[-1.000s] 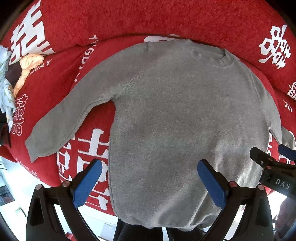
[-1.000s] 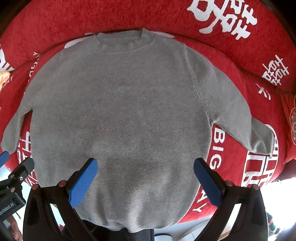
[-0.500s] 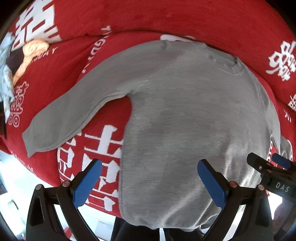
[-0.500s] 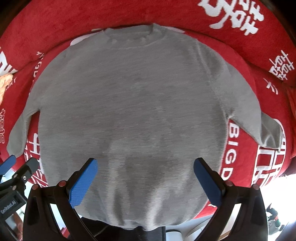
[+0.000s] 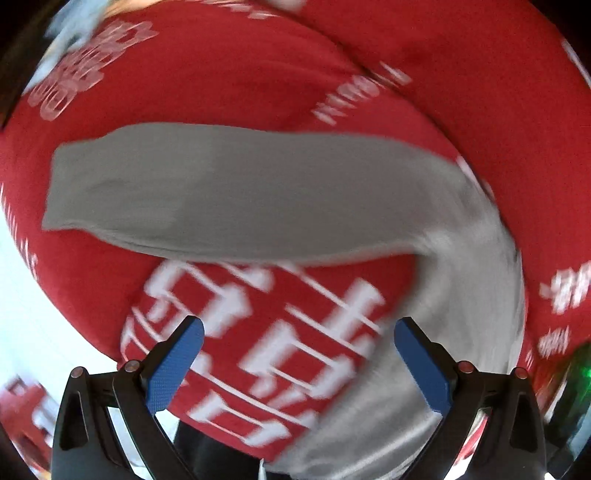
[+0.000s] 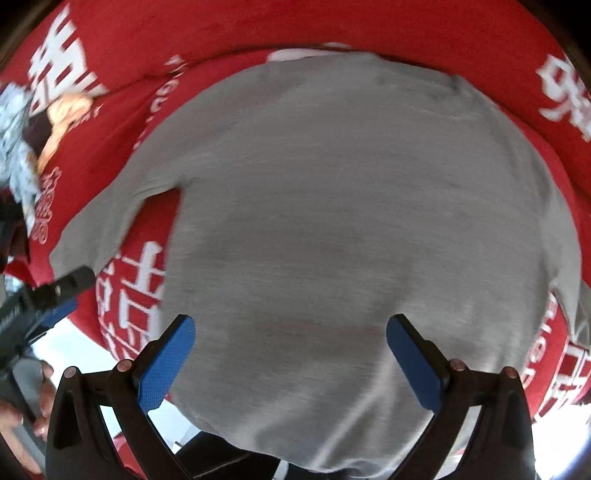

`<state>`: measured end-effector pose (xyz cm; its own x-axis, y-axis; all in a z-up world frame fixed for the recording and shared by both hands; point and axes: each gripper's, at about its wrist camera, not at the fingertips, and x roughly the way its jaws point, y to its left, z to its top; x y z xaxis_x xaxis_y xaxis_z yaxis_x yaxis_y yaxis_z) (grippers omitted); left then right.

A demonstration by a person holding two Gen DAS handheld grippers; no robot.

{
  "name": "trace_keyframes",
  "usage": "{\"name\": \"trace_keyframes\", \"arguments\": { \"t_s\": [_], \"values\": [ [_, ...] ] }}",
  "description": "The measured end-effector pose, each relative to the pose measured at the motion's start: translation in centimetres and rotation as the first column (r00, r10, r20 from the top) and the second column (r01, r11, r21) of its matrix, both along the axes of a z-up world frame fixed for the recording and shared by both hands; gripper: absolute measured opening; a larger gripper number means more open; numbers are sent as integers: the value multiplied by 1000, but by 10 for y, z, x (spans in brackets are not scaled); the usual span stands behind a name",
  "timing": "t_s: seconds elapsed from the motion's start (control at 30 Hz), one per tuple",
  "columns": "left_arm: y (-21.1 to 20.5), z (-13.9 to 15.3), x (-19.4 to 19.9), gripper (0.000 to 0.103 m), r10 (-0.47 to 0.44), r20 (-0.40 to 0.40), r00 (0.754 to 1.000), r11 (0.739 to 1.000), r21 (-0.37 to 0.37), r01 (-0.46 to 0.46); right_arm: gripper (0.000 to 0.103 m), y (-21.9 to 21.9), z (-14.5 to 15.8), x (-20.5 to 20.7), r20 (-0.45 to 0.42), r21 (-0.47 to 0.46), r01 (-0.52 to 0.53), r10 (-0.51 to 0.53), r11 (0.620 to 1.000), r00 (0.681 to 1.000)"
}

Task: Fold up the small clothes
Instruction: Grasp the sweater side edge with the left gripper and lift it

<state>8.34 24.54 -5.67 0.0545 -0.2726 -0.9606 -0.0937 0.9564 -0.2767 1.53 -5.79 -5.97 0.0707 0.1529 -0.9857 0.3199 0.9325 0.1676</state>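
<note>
A red blanket point(image 6: 229, 33) printed with large white characters covers the soft surface the work lies on, and both views are smeared by motion blur.

Nearest the left wrist camera, the left gripper point(image 5: 298, 363) has its jaws spread wide apart, holding nothing and touching nothing; between its blue pads point(image 5: 173, 365) shows red blanket with white print, and the right-hand pad sits over the edge of the grey sweater point(image 5: 461, 295). Beyond the jaws, the sweater's sleeve point(image 5: 236, 199) stretches flat across the blanket toward the left of that view, its cuff end squared off. Farther still, past the sleeve, a blurred pale and tan bundle of other clothes point(image 5: 85, 14) sits at the top left edge.

Nearest the right wrist camera, the right gripper point(image 6: 290, 363) also has its jaws wide apart and empty, hanging over the lower body of the sweater point(image 6: 351, 206), which lies spread flat and fills most of that view. Left of the sweater's hem, the left gripper point(image 6: 44, 295) appears as a black shape with a hand point(image 6: 40, 402) on its grip. The sleeve point(image 6: 110, 218) angles out from the sweater's body toward it. Beyond the sleeve lies the clothes bundle point(image 6: 26, 125), and the sweater's collar end reaches the fold of the blanket at the far side.
</note>
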Motion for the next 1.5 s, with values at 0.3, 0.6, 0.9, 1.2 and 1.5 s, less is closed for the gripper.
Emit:
{"name": "trace_keyframes", "arguments": {
  "t_s": [0.3, 0.6, 0.9, 1.2, 1.5],
  "values": [
    [97, -72, 23, 103, 235, -104, 966, 927, -276, -256, 103, 65, -14, 24, -28, 83, -125, 128, 989, 991],
    [81, -70, 41, 89, 274, -42, 961, 905, -328, -272, 103, 88, -14, 35, -31, 83, -154, 157, 985, 987],
    [77, -57, 55, 7, 205, 52, 977, 960, -205, -190, 103, 90, -13, 42, -47, 108, -124, 130, 986, 990],
    [25, 31, 80, 7, 43, 356, 933, 988, -155, 14, 103, 78, -9, 30, -25, 61, -113, 115, 992, 993],
    [-95, 129, 74, 7, -184, 594, 783, 940, -126, 317, 103, 13, -1, 0, -10, 75, 7, -6, 997, 1000]
  ]
}}
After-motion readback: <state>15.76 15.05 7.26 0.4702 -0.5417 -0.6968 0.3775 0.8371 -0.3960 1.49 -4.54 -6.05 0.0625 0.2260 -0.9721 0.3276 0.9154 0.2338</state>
